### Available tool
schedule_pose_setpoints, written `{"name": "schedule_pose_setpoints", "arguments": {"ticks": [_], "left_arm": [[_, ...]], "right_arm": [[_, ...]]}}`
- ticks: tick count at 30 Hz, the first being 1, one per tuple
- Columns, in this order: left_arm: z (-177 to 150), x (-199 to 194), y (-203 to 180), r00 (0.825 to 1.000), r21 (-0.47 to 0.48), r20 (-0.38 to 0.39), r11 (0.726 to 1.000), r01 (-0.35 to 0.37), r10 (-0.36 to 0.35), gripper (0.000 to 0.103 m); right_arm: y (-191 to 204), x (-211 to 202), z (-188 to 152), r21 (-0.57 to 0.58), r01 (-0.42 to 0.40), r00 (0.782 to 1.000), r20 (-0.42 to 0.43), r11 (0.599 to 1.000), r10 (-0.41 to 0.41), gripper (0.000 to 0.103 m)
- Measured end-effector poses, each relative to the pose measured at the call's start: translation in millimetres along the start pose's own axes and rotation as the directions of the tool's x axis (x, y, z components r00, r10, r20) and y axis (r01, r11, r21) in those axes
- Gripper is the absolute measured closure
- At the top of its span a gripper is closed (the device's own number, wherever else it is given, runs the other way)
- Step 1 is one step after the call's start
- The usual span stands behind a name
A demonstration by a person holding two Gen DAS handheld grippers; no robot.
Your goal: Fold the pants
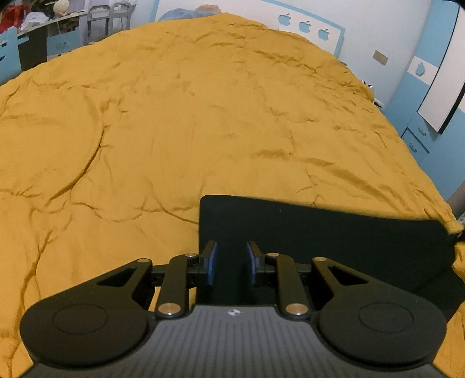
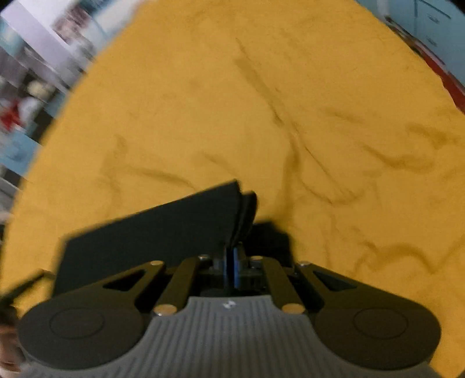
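right hand-held gripper (image 2: pixel 231 269) clamps the black pants (image 2: pixel 162 232); left hand-held gripper (image 1: pixel 231 263) part-open, gripping nothing; lay edges flush on the bed (image 1: pixel 174 116)

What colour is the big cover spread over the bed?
Mustard yellow, plain and wrinkled. The bed cover shows best in the left wrist view.

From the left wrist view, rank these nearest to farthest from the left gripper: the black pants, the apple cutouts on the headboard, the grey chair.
1. Black pants: directly under and ahead of the left gripper, spreading right.
2. Grey chair: past the yellow duvet, upper left.
3. Apple cutouts: upper right; too close to the chair to rank firmly.
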State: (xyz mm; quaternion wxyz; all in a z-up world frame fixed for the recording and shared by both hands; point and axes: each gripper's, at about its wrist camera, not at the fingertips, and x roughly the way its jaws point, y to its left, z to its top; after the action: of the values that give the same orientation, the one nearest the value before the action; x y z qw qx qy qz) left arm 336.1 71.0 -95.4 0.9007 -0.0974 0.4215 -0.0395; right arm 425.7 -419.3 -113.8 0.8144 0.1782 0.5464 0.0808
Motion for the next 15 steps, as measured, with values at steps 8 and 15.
{"name": "schedule_pose_setpoints", "arguments": {"ticks": [8,15], "left_arm": [[-4,-2,7,1.0,-0.021,-0.015,1.0,-0.002,0.002,0.079],[-11,-17,5,1.0,0.008,-0.01,1.0,0.008,-0.008,0.079]], "right_arm": [[-4,5,-6,0.0,0.023,1.0,0.022,1.0,-0.023,0.103],[-1,5,-15,-0.018,0.109,0.992,0.062,0.994,-0.108,0.097]]}}
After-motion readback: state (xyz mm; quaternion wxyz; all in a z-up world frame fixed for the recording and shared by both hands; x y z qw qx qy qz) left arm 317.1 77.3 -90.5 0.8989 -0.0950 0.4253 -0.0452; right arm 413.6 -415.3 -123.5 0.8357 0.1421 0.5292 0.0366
